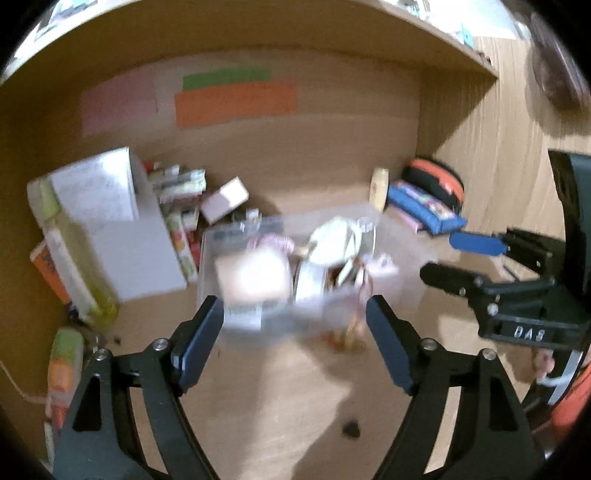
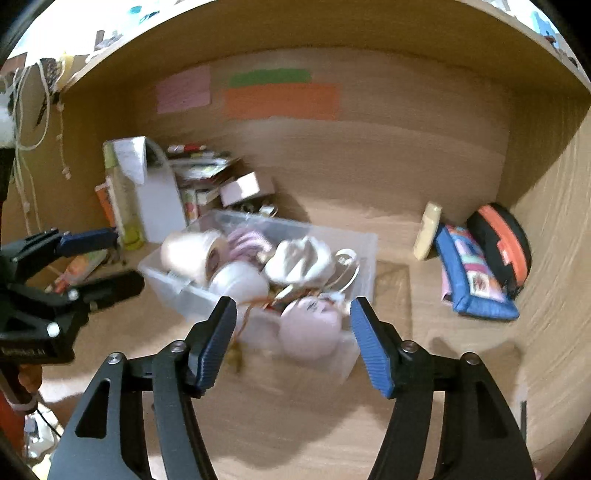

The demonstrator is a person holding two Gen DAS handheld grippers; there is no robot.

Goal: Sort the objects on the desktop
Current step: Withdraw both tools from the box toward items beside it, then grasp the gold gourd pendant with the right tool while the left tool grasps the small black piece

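Right, I've got heavy blur over the desk point(image 2: 369, 424), and the clear bin point(image 2: 362, 243) mid-desk is a smeared heap: tape roll point(image 2: 192, 254), white and pink lumps I can't name. Left gripper point(image 1: 295, 332) and right gripper point(image 2: 293, 343) both gape, empty, short of it.

Three paper notes are stuck on the back panel of the wooden alcove point(image 2: 406, 155): a pink note point(image 2: 183, 89) at the left, with a green strip point(image 2: 270, 77) directly above an orange sheet point(image 2: 282, 100) beside it. A shelf point(image 2: 332, 22) spans the top of the alcove, small items along its upper edge too blurred to tell. At the far left, pale cords point(image 2: 27, 110) hang down from it.
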